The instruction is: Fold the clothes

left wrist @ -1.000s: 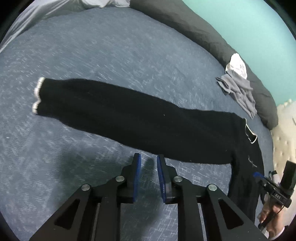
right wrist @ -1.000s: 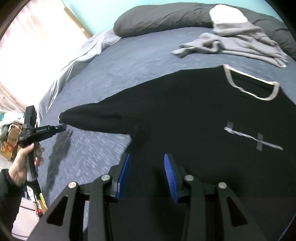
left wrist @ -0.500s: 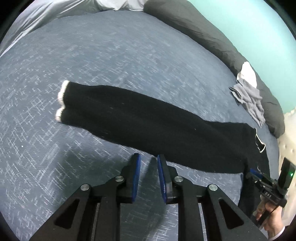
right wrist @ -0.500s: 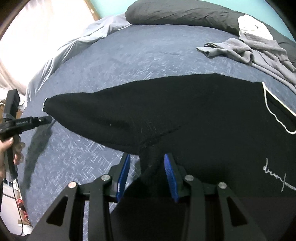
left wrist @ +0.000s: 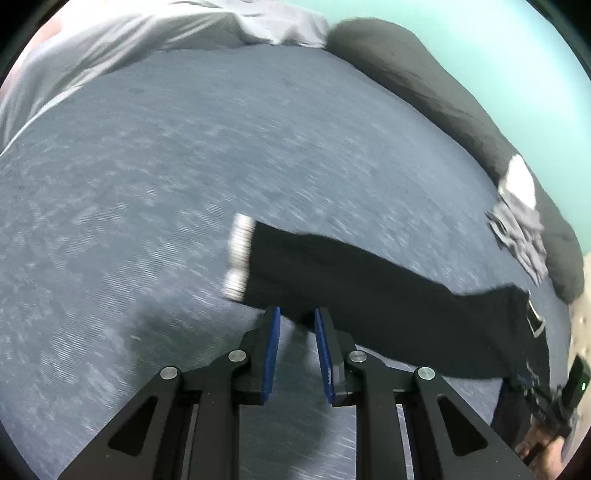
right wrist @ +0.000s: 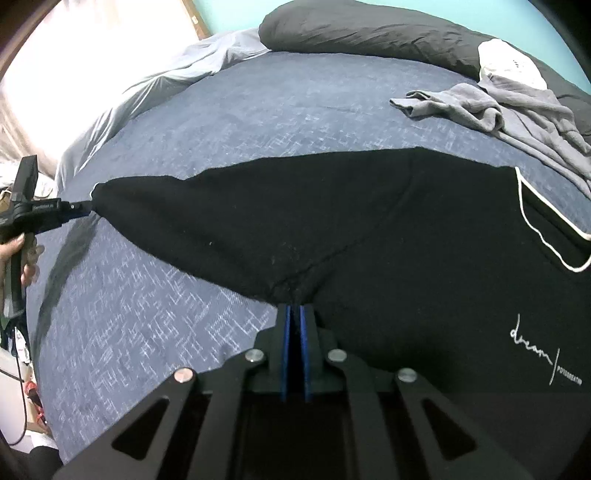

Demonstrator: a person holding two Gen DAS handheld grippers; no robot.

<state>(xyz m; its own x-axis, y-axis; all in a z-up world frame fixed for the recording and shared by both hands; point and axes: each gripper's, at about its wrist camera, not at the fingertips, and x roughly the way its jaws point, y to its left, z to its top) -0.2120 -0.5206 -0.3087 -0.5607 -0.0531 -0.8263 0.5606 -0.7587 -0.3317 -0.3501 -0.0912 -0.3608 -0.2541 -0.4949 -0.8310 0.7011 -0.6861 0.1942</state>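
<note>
A black sweater (right wrist: 369, 229) lies spread on a blue bed (right wrist: 221, 122), its body toward the near right edge and one sleeve (left wrist: 351, 280) stretched out to the left. In the right wrist view, the right gripper (right wrist: 294, 312) is clamped on a pinch of sweater fabric at the armpit, where the sleeve meets the body; its blue pads (right wrist: 284, 343) stand nearly together with the cloth puckered between their tips. A white-trimmed collar (right wrist: 546, 236) and white script lettering (right wrist: 532, 350) mark the sweater's chest on the right. In the left wrist view, the left gripper (left wrist: 297, 319) reaches the lower edge of the sleeve near the white cuff (left wrist: 238, 254); its jaws stand narrowly apart, and the blur does not show whether they grip the cloth. In the right wrist view the left gripper (right wrist: 83, 207) sits at the sleeve's far tip, which comes to a point there, with a hand (right wrist: 16, 254) on its handle. A crumpled grey garment (right wrist: 509, 107) lies apart from the sweater near the dark pillow (right wrist: 369, 33) at the head of the bed. A pale grey sheet (left wrist: 147, 40) is bunched along the far side.
</note>
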